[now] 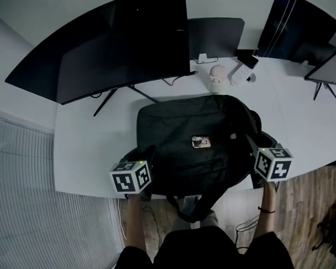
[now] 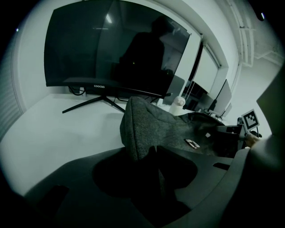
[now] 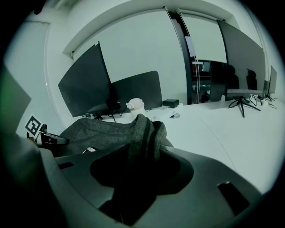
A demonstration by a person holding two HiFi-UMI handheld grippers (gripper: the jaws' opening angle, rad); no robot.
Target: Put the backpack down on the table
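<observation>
The dark grey backpack [image 1: 195,144] lies flat on the white table [image 1: 89,144], with a small label [image 1: 201,142] on its upper face. My left gripper [image 1: 148,158] is at its near left corner and my right gripper [image 1: 252,144] at its near right corner. In the left gripper view a raised fold of the backpack [image 2: 138,124] runs into the gap of the left gripper [image 2: 151,156], whose jaws stand apart. In the right gripper view a bunched edge of the backpack [image 3: 142,129] sits between the parted jaws of the right gripper [image 3: 142,153]. A strap [image 1: 193,210] hangs over the table's front edge.
A large curved monitor [image 1: 122,44] on a tripod stand is behind the backpack at the left, a smaller screen [image 1: 215,37] behind its middle. A small white gadget [image 1: 217,75] and an adapter [image 1: 241,73] lie just beyond it. More monitors [image 1: 329,63] are at the right.
</observation>
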